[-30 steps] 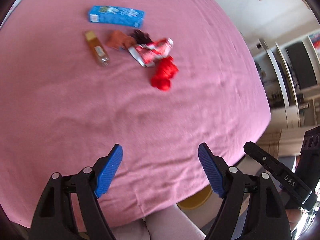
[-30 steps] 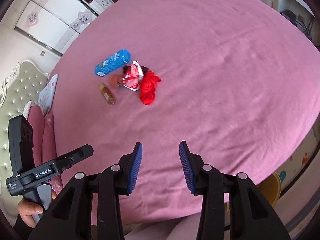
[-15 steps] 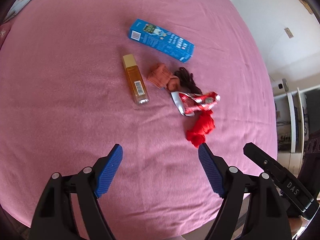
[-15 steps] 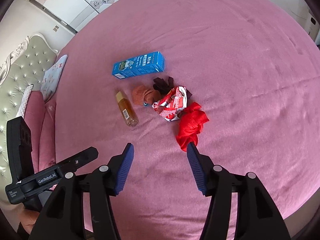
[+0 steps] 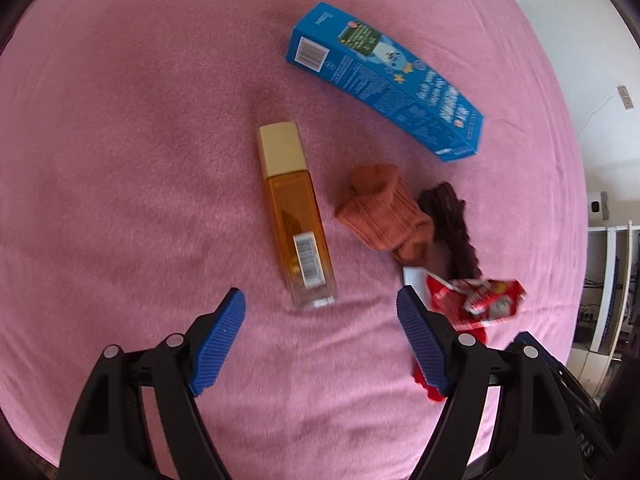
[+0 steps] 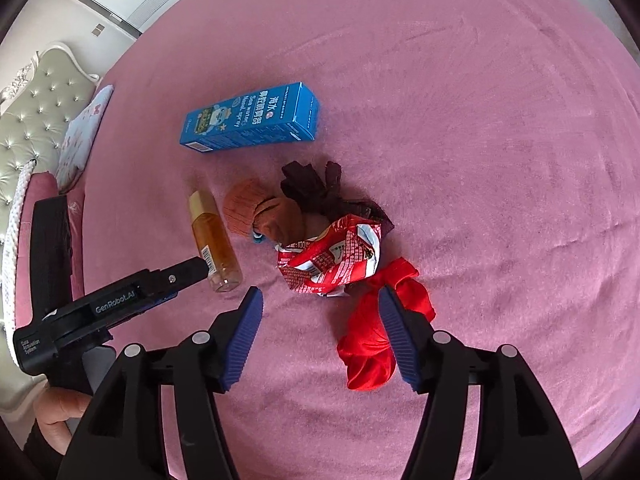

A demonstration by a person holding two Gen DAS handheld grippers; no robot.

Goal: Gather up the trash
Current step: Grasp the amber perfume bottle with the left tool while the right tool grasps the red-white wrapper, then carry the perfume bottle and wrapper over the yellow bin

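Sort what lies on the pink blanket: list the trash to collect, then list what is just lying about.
Likely trash:
- crumpled red snack wrapper
- blue nasal spray box, if it is empty, which cannot be told

Probably just lying about:
- amber bottle, still holding liquid
- orange-brown sock
- dark maroon sock
- red cloth
- pink blanket

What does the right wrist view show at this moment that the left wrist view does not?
Only the right wrist view shows the tufted headboard, a patterned pillow, the person's hand holding the left gripper's body, and the whole red cloth. Only the left wrist view shows white shelving at its right edge. Both show the pink blanket, blue box, amber bottle, brown sock, dark sock and red wrapper. The left gripper and right gripper are open, holding nothing.
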